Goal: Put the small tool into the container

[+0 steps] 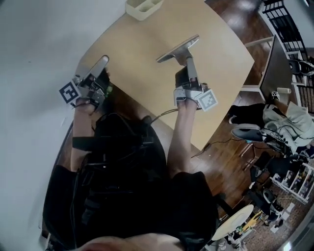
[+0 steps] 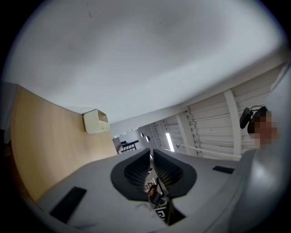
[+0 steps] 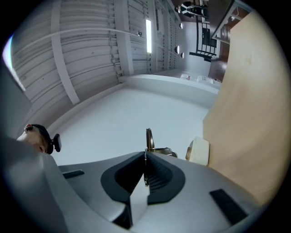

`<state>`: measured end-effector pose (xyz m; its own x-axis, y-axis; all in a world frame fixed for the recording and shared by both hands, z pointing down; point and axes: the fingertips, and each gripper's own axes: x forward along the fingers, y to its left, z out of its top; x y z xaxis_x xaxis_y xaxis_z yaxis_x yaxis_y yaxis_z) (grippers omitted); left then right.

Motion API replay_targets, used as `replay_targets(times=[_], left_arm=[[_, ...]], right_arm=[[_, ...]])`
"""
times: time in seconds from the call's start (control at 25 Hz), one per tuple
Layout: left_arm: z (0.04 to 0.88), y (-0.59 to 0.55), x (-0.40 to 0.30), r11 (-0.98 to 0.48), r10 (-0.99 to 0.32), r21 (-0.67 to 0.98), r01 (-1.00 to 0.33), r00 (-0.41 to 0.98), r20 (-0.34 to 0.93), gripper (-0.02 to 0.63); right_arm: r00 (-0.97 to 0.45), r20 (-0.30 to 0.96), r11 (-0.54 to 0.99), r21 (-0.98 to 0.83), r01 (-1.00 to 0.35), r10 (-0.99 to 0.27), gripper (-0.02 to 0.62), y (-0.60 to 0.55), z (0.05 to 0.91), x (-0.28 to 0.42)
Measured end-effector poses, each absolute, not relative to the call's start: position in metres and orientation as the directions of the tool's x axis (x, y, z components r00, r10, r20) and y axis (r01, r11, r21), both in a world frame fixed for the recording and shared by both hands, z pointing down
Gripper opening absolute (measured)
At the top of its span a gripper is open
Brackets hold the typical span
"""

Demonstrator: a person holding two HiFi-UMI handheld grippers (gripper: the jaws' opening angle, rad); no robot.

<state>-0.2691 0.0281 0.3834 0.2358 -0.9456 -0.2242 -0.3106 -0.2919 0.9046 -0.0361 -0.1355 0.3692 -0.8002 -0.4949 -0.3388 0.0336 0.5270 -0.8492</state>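
In the right gripper view my right gripper (image 3: 145,154) is shut on a small metal tool (image 3: 148,138), whose thin upright end sticks out past the jaws. The cream container (image 3: 198,151) lies ahead and to the right, on the wooden table (image 3: 254,104). The head view shows the container (image 1: 142,7) at the table's far edge, with the right gripper (image 1: 177,48) above the middle of the table (image 1: 147,54); the tool is too small to make out there. My left gripper (image 2: 152,152) is shut with nothing in it, and sits at the table's left edge (image 1: 101,62), the container (image 2: 95,121) far ahead of it.
A white wall borders the table on the left (image 1: 39,39). Right of the table, on the dark wood floor (image 1: 230,152), stand chairs (image 1: 250,132) and a clutter of cables and equipment (image 1: 289,171). The person's dark clothing fills the lower middle.
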Motion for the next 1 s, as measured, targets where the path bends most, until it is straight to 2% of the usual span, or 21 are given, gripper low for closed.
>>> replay_targets(times=[0.28, 0.4, 0.64, 1.0], left_arm=[[0.382, -0.001, -0.288, -0.353, -0.886, 0.904, -0.241, 0.398, -0.239, 0.023], [0.382, -0.020, -0.290, -0.353, -0.873, 0.907, -0.230, 0.430, -0.230, 0.023], [0.380, -0.057, -0.285, -0.329, -0.877, 0.918, -0.221, 0.432, -0.210, 0.023], [0.380, -0.058, -0.291, -0.282, -0.923, 0.911, -0.301, 0.345, -0.172, 0.023]], right_arm=[[-0.762, -0.300, 0.569, -0.816, -0.107, -0.574, -0.011, -0.135, 0.359, -0.080], [-0.753, -0.300, 0.565, -0.817, -0.113, -0.586, -0.011, -0.143, 0.356, -0.092], [-0.750, -0.265, 0.547, -0.823, -0.152, -0.606, -0.011, -0.173, 0.352, -0.073], [-0.747, -0.342, 0.552, -0.833, -0.040, -0.570, -0.011, -0.199, 0.369, -0.070]])
